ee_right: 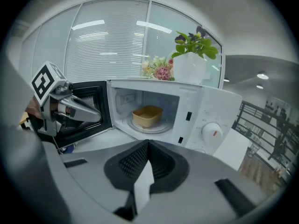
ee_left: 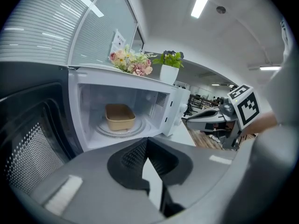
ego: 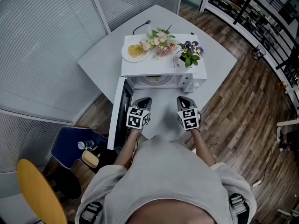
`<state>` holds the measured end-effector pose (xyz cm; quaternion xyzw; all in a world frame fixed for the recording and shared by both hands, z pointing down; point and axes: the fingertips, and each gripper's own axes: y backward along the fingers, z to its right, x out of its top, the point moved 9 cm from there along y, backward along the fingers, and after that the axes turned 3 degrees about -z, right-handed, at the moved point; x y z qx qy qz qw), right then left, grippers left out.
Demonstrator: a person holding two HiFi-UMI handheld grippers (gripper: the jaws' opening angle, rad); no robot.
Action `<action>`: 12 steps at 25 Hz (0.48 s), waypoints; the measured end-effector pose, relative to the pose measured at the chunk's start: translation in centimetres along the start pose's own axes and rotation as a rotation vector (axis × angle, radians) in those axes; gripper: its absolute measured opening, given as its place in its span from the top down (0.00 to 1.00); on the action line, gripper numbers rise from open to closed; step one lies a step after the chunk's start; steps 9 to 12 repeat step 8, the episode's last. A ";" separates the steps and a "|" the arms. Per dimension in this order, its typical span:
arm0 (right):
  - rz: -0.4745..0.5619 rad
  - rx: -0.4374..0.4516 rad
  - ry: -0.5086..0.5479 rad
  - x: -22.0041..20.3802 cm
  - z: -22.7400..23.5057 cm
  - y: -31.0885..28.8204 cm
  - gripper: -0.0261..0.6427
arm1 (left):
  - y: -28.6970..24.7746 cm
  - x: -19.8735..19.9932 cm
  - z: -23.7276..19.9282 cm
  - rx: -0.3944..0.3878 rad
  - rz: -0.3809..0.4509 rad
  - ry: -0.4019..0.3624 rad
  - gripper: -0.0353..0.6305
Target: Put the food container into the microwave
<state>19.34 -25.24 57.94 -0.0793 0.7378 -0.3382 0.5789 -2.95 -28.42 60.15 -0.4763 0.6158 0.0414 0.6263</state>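
No legible txt, brand or nos. anywhere: the small label (ego: 176,62) on top of the microwave (ego: 140,68) is too blurry to read.

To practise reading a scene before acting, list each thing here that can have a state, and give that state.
microwave door, open
food container, uncovered, on the turntable inside the microwave
left gripper, shut, empty
right gripper, shut, empty
potted plant, upright on the microwave
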 end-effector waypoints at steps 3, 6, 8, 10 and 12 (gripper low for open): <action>-0.003 -0.001 0.005 0.1 0.2 -0.1 0.94 | -0.1 0.2 -0.1 0.001 0.003 -0.001 0.93; -0.009 -0.003 0.004 0.1 0.2 -0.1 0.94 | -0.1 0.2 -0.1 0.000 0.005 -0.001 0.93; -0.011 -0.002 0.003 0.0 0.2 -0.1 0.94 | -0.1 0.2 -0.2 0.000 0.006 -0.001 0.93; -0.011 -0.002 0.003 0.0 0.2 -0.1 0.94 | -0.1 0.2 -0.2 0.000 0.006 -0.001 0.93; -0.011 -0.002 0.003 0.0 0.2 -0.1 0.94 | -0.1 0.2 -0.2 0.000 0.006 -0.001 0.93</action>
